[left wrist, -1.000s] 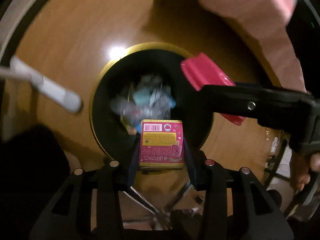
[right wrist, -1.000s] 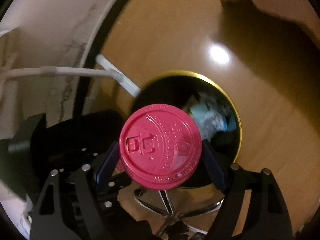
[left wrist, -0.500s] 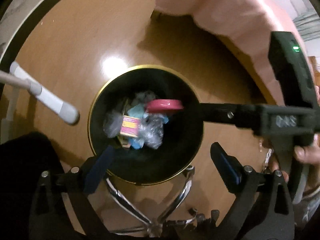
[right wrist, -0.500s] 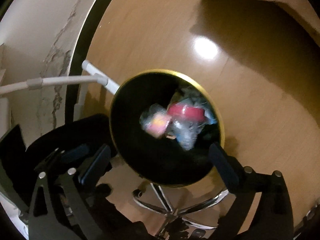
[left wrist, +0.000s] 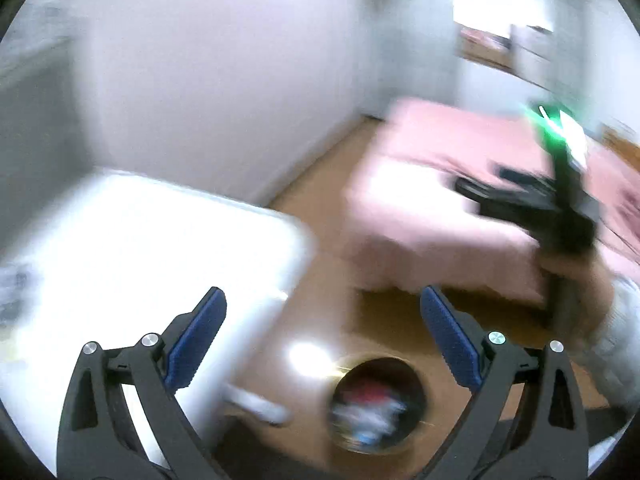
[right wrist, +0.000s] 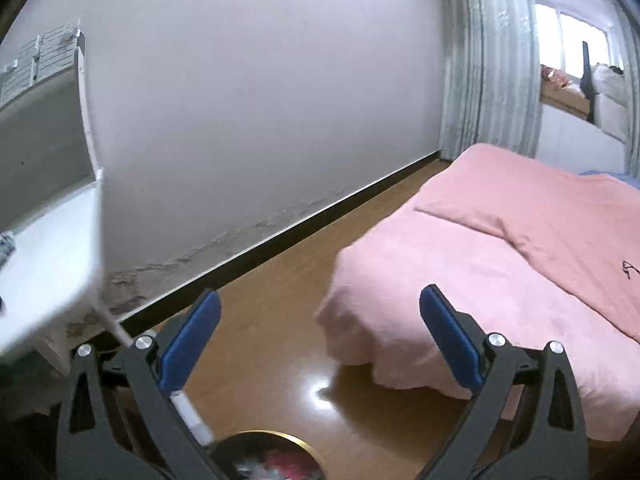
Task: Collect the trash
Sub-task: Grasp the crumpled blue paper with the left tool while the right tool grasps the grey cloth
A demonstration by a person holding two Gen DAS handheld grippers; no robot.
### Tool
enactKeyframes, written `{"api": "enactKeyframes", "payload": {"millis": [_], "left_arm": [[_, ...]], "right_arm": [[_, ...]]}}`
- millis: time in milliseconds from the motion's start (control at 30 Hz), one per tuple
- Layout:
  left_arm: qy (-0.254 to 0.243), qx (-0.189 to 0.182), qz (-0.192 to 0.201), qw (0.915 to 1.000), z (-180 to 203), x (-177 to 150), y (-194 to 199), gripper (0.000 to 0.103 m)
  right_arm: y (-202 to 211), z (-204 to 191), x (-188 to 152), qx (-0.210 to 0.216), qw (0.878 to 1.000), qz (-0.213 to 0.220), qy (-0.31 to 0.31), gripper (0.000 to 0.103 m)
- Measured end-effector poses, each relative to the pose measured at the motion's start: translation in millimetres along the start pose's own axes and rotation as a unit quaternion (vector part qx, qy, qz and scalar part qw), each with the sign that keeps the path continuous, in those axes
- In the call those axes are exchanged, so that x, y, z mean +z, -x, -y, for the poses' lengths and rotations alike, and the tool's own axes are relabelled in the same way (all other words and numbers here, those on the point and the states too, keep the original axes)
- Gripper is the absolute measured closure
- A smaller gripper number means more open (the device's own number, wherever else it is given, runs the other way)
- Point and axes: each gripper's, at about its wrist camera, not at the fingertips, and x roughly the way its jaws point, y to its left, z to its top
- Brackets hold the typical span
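Down by the bin (right wrist: 266,456) is where we start, since it sits closest to us. It is black with a gold rim and stands on the brown floor (right wrist: 280,360). We see it at the bottom of both views. Trash (left wrist: 370,412) lies inside it, a blurry heap with some red and some white. We cannot tell the pieces apart.

Above the bin, our left claw (left wrist: 322,338) is wide open. Nothing is between its blue pads (left wrist: 196,340). Its jaws have just been opening. Our right claw (right wrist: 318,336) is wide open too, with nothing between its blue pads (right wrist: 190,344). Its jaws have also just been opening.

Left of the bin stands a white table (right wrist: 44,256). One thin white leg (right wrist: 192,420) of it comes down right beside the bin rim. In the left view the table is very bright and smeared.

Right of the bin, and further back, is a bed with a pink cover (right wrist: 500,264). In the left view we see the right claw (left wrist: 532,208) up in front of the bed, held by a hand (left wrist: 580,284). A green light glows on top of it. That part is blurred.

Far behind the bin is a pale wall (right wrist: 260,100) with a dark strip along the floor. Past the bed hang curtains (right wrist: 488,60) next to a bright window (right wrist: 572,44).
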Motion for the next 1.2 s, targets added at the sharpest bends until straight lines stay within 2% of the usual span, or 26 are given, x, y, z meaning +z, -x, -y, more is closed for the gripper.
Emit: {"api": "enactKeyframes", "payload": {"millis": [33, 100, 133, 200, 233, 300, 333, 433, 567, 733, 867, 933, 967, 1000, 1133, 1167, 1200], "left_arm": [[0.032, 0.048, 0.006, 0.9983, -31.9, 1.3, 10.9, 0.008], [0.103, 0.125, 0.000, 0.9868, -95.7, -3.3, 24.1, 0.008], [0.151, 0.173, -0.019, 0.9731, -142.6, -10.8, 30.3, 0.008], [0.210, 0.212, -0.039, 0.9538, -195.5, -22.2, 38.9, 0.009], [0.250, 0.233, -0.039, 0.9391, -230.7, -29.8, 48.0, 0.009], [0.274, 0.247, -0.047, 0.9283, -266.5, -33.3, 51.9, 0.009], [0.277, 0.248, -0.053, 0.9269, -278.9, -32.9, 50.3, 0.009], [0.272, 0.234, -0.065, 0.9311, -300.4, -24.1, 39.6, 0.009], [0.247, 0.224, -0.090, 0.9385, -325.1, -4.6, 9.6, 0.009], [0.240, 0.216, -0.113, 0.9397, -360.3, -19.0, -2.5, 0.009], [0.267, 0.214, -0.114, 0.9326, -382.5, -40.4, 8.5, 0.009], [0.267, 0.209, -0.117, 0.9333, -388.6, -43.4, 8.8, 0.009], [0.263, 0.207, -0.120, 0.9347, -391.1, -43.8, 7.1, 0.009], [0.260, 0.203, -0.121, 0.9361, -391.2, -43.7, 5.4, 0.009], [0.244, 0.203, -0.123, 0.9401, -390.5, -48.0, -2.5, 0.011], [0.241, 0.203, -0.120, 0.9414, -389.9, -47.3, -1.5, 0.022], [0.240, 0.201, -0.113, 0.9430, -390.2, -46.5, 0.1, 0.041]], "right_arm": [[-2.4, -14.1, 6.1, 0.026, 1.000, -0.006, -0.005, 0.007], [-11.9, -44.4, 15.5, 0.067, 0.997, -0.029, -0.006, 0.007], [-16.6, -60.9, 19.4, 0.090, 0.995, -0.038, -0.003, 0.007], [-25.6, -105.0, 30.0, 0.133, 0.990, -0.051, 0.019, 0.007], [-27.7, -124.3, 33.3, 0.147, 0.987, -0.056, 0.033, 0.007], [-31.3, -174.1, 39.3, 0.187, 0.977, -0.073, 0.076, 0.007], [-35.5, -196.8, 42.4, 0.205, 0.970, -0.085, 0.095, 0.007], [-38.3, -266.2, 43.4, 0.259, 0.947, -0.111, 0.154, 0.007], [-39.3, -324.2, 41.2, 0.286, 0.930, -0.125, 0.193, 0.007], [-47.8, -385.6, 42.0, 0.303, 0.918, -0.135, 0.218, 0.007], [-62.0, -443.5, 40.7, 0.311, 0.907, -0.148, 0.241, 0.007], [-71.8, -465.2, 36.6, 0.311, 0.902, -0.161, 0.252, 0.008], [-76.5, -474.8, 33.5, 0.311, 0.899, -0.168, 0.257, 0.014], [-82.1, -484.1, 29.8, 0.311, 0.897, -0.176, 0.261, 0.025], [-88.7, -498.5, 27.6, 0.300, 0.899, -0.171, 0.268, 0.029], [-88.2, -498.5, 26.9, 0.300, 0.899, -0.170, 0.270, 0.031], [-86.6, -496.9, 26.2, 0.304, 0.897, -0.169, 0.273, 0.037]]}}
